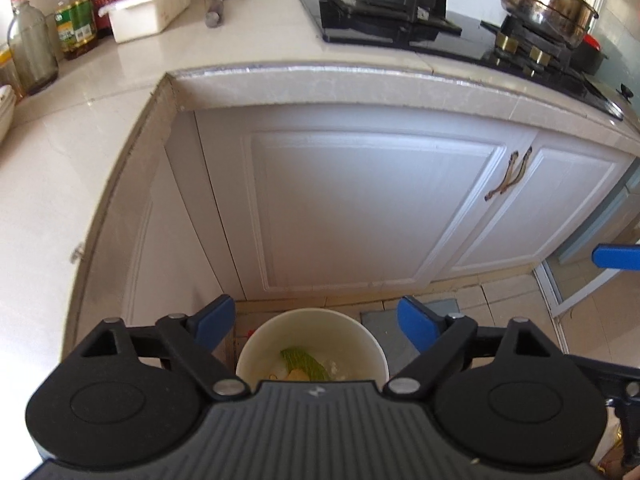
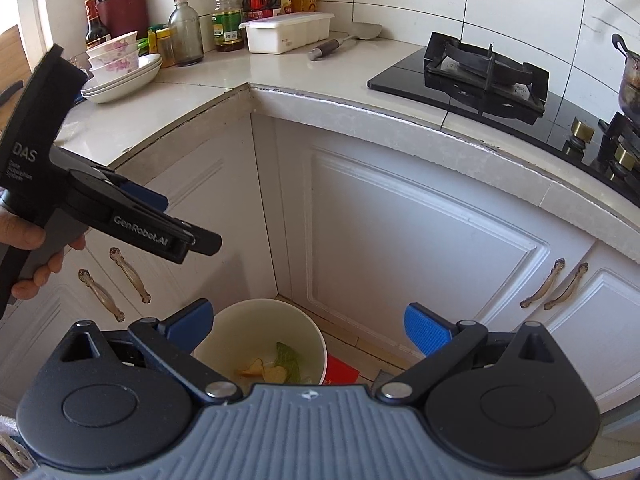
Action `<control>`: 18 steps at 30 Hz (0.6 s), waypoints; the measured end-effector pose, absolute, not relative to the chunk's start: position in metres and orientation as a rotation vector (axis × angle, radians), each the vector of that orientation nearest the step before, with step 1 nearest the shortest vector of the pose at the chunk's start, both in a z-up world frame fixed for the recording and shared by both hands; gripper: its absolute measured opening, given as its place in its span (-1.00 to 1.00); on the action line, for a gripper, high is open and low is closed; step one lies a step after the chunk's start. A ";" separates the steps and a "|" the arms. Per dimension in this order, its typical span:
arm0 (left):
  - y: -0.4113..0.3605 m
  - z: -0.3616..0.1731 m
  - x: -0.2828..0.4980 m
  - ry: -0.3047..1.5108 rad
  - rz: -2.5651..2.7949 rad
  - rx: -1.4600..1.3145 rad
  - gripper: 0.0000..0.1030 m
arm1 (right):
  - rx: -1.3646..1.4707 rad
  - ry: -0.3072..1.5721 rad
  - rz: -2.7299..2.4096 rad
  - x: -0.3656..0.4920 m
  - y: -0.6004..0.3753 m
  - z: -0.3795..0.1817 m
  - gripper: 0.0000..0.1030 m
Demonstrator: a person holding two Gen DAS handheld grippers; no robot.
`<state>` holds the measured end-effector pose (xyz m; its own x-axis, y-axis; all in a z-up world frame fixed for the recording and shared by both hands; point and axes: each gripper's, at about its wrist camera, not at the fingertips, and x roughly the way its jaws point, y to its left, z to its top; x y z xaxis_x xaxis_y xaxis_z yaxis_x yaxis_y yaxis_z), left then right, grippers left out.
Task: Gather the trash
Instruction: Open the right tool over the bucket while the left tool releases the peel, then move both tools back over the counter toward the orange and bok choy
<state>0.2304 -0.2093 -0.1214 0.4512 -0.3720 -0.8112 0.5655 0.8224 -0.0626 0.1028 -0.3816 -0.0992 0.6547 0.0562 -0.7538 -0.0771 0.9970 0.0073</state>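
Observation:
A white bin stands on the floor in the corner under the counter. Inside it lie a green leaf and yellowish scraps. My left gripper hangs right above the bin, open, with nothing between its blue pads. In the right wrist view the same bin holds the leaf and a yellow peel. My right gripper is open and empty over the bin's right rim. The left gripper shows at the left, held in a hand.
White cupboard doors with curved handles close off the corner behind the bin. On the counter are stacked bowls, bottles, a white box and a gas hob with a steel pot. A red object lies beside the bin.

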 end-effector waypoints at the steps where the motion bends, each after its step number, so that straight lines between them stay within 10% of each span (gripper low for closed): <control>1: -0.207 -0.117 0.228 0.927 -0.583 0.226 0.75 | -0.029 0.851 0.078 0.103 -0.380 -0.098 1.00; 18: -0.161 -0.062 0.188 0.778 -0.486 0.194 0.88 | -0.132 0.801 0.089 0.103 -0.342 -0.074 1.00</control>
